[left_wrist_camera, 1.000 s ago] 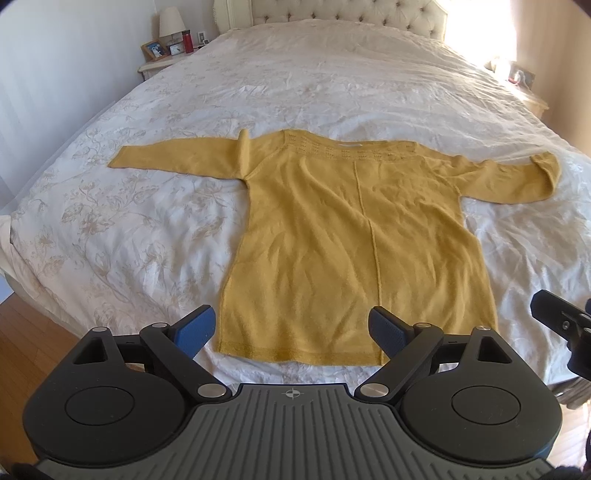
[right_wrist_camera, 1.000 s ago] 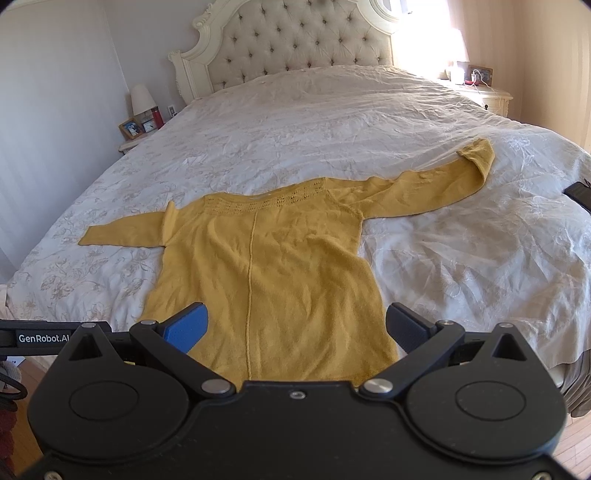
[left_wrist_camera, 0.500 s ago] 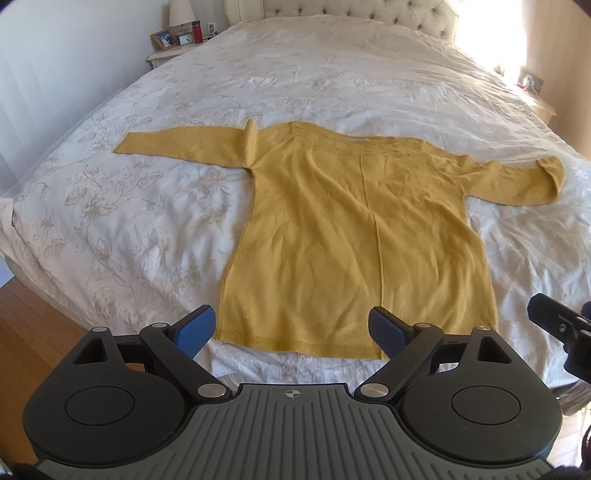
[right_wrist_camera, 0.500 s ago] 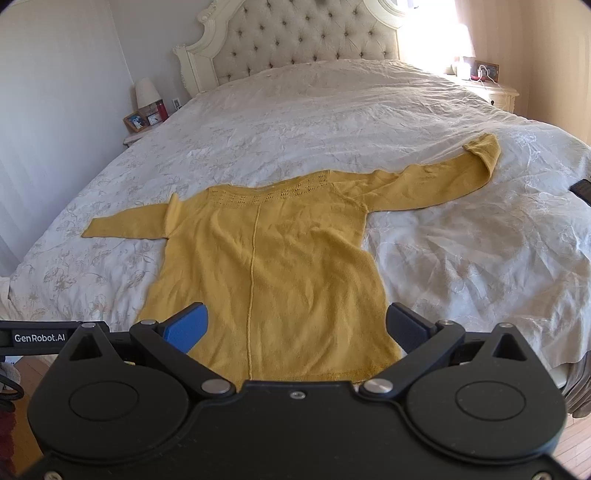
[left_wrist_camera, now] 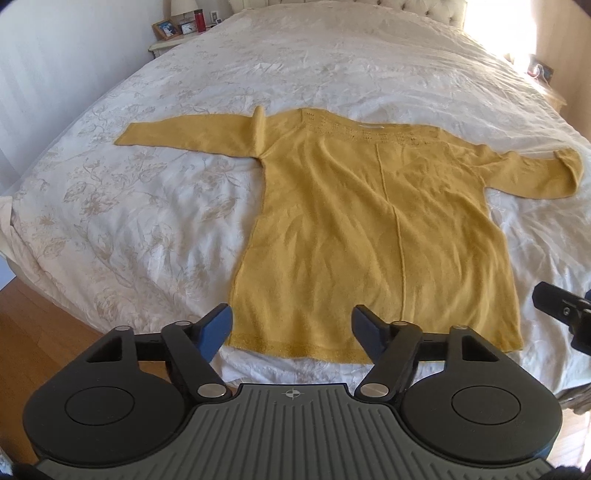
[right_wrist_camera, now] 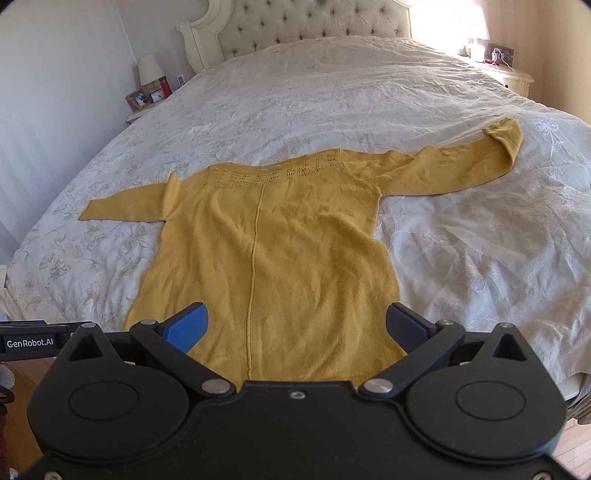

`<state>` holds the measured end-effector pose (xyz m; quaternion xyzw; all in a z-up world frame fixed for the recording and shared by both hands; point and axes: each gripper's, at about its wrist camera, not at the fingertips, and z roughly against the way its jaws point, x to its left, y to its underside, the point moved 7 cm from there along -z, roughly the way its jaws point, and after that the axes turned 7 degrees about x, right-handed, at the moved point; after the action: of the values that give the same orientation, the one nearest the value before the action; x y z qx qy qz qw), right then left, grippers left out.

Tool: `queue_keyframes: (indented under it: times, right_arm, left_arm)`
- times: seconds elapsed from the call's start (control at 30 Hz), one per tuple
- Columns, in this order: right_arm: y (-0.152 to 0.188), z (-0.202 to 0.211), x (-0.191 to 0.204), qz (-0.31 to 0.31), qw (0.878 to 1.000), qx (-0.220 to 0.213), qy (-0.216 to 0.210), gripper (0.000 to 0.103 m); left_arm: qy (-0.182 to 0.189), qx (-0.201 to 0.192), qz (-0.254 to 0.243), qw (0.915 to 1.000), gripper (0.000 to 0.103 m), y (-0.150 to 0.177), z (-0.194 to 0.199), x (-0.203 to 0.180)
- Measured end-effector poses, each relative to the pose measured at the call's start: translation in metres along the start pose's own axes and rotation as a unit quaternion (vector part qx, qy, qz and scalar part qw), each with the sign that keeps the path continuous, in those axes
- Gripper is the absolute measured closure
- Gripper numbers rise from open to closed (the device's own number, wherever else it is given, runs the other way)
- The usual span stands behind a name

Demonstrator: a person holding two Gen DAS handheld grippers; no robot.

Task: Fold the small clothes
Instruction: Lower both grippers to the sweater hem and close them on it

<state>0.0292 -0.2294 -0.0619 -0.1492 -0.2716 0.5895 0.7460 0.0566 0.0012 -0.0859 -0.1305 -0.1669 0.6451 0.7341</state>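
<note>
- Bedroom: bed (left_wrist_camera: 129, 206) with white floral cover, tufted headboard (right_wrist_camera: 314, 22) at far end, wood floor (left_wrist_camera: 40, 328) below the near edge.
- Far left of both tools: nightstand (right_wrist_camera: 138, 114) with lamp (right_wrist_camera: 149, 70), photo frame, small clock, red bottle. Far right: second nightstand (right_wrist_camera: 517, 79) in strong window glare.
- Yellow knit sweater (left_wrist_camera: 376, 236) lies flat on the bed straight ahead of both tools, neckline away, hem (left_wrist_camera: 295, 347) nearest.
- Left sleeve (left_wrist_camera: 184, 138) out flat ahead-left of the left tool, small ridge of fabric at the armpit. Right sleeve (right_wrist_camera: 461, 166) out ahead-right of the right tool, cuff turned back on itself.
- Left tool (left_wrist_camera: 291, 328): released, fingers spread wide, nothing held, hanging just short of the hem's left corner.
- Right tool (right_wrist_camera: 295, 325): released, spread wide, nothing held, above the hem's right half; its tip shows at the right edge of the left view.
- Step, my read: garment laid out, no fold made yet; this is the approach to the first grasp.
- Next move likely: pinch a sleeve or a side edge and bring it across the body. Knit looks soft and limp, so pinch close to the bed; cover may bunch up.
</note>
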Motion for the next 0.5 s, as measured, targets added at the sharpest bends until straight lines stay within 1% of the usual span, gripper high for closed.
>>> queue_keyframes:
  times: [0.07,0.13,0.2,0.3,0.37,0.43,0.5]
  right_arm:
    - [-0.002,-0.008,-0.001,0.002,1.000,0.010,0.006,0.001]
    - [-0.003,-0.017,-0.003,0.004,1.000,0.017,0.009,0.001]
    - [-0.003,-0.026,-0.005,0.009,0.999,0.024,0.021,0.002]
    - [0.000,-0.041,-0.011,0.013,0.998,0.039,0.040,0.002]
    - [0.003,-0.050,-0.017,0.006,0.998,0.050,0.049,0.006]
    - [0.006,-0.059,-0.023,-0.005,0.996,0.065,0.058,0.016]
    - [0.009,-0.067,-0.027,-0.016,0.995,0.080,0.061,0.018]
  left_arm:
    - [0.000,0.010,-0.010,0.9999,0.038,0.001,-0.012,0.004]
    - [-0.006,0.017,-0.024,0.9996,0.048,0.003,-0.025,0.010]
    - [-0.014,0.021,-0.030,0.9992,0.049,0.005,-0.038,0.019]
    - [-0.016,0.032,-0.039,0.9986,0.051,0.006,-0.058,0.032]
    - [-0.013,0.036,-0.044,0.9983,0.054,0.007,-0.072,0.040]
    - [-0.013,0.042,-0.044,0.9981,0.054,0.005,-0.087,0.048]
    - [-0.020,0.049,-0.049,0.9974,0.054,0.004,-0.102,0.055]
